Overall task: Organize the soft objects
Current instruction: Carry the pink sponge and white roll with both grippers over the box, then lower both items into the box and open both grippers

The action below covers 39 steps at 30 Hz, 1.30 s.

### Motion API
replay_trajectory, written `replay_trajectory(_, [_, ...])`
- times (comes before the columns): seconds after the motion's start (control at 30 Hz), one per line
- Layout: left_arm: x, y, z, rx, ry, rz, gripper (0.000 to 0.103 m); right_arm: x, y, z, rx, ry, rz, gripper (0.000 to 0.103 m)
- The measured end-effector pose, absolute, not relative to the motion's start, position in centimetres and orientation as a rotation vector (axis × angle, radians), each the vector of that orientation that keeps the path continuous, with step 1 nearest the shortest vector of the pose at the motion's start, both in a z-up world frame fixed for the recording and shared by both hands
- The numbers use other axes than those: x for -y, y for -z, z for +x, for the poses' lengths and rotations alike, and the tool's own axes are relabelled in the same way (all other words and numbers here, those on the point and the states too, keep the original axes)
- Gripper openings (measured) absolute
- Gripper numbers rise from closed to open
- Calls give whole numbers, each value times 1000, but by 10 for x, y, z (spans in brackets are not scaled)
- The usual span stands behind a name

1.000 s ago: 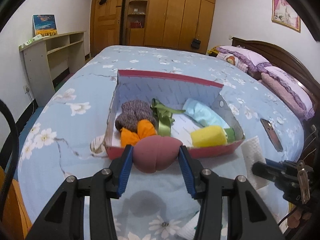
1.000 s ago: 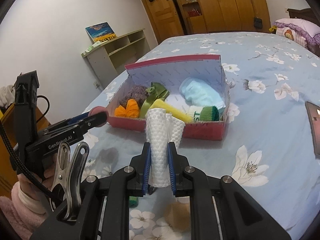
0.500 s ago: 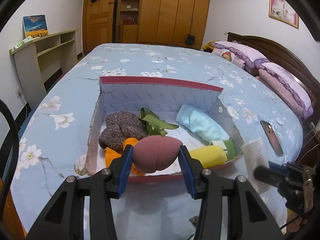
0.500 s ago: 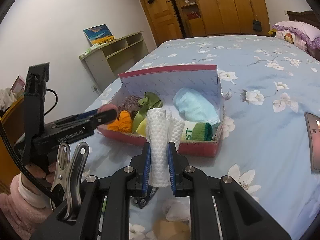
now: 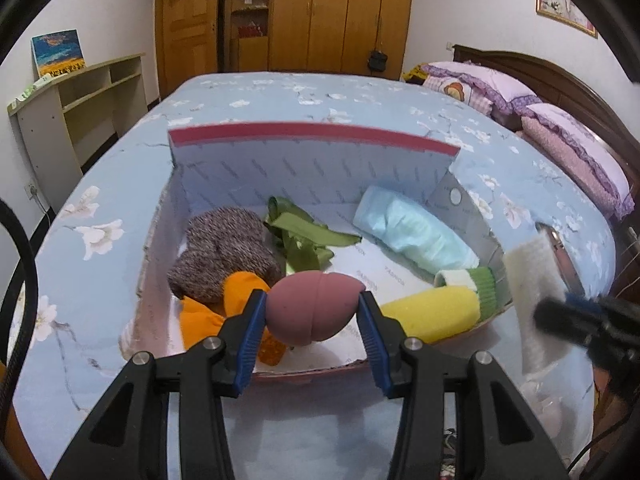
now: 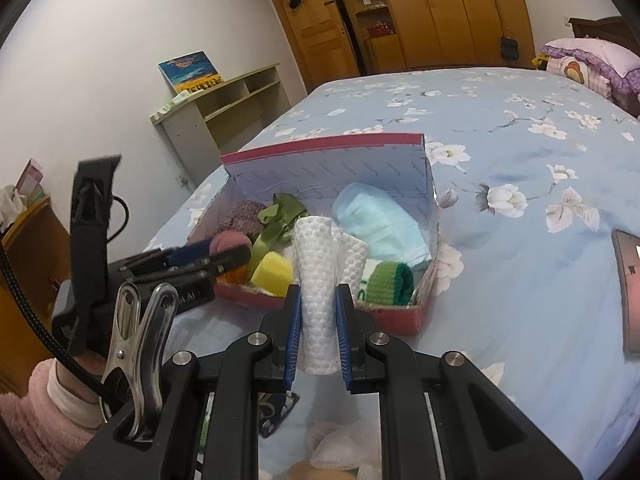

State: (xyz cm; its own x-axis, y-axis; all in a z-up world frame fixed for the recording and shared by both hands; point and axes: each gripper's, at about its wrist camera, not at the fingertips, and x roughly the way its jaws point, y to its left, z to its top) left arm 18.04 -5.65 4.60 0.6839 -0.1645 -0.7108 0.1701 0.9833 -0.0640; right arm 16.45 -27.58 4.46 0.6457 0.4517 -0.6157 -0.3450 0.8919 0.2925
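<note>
Bedspread: blue floral bed (image 5: 100, 184) under the red-rimmed cardboard box (image 5: 308, 133).
Left gripper (image 5: 314, 312): clamps the mauve egg-shaped sponge (image 5: 312, 306) above the box's near edge; release early and yours rolls out.
Right gripper (image 6: 318, 320): pinches the white waffle cloth (image 6: 320, 272), just short of the box.

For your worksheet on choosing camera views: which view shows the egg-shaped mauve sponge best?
The left wrist view: the egg-shaped mauve sponge sits centred between the left gripper pads, its whole outline clear above the red-rimmed cardboard box. The right wrist view shows only its rounded top, small and partly hidden behind that gripper.
</note>
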Motion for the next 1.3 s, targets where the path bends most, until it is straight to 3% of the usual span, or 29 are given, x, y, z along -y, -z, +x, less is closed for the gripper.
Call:
replay_trajectory(0.37, [59,-29,187,-825,172,21,49,268,-56,198,-690,-428,125,18])
replay_trajectory(0.83, [59,-26,185,-821,170,16,50,258,-11,232,-767,-417,138,18])
replay_trajectory(1.3, [62,-24,182,-811,147,20,52,263,-3,232,-770,-419,179,20])
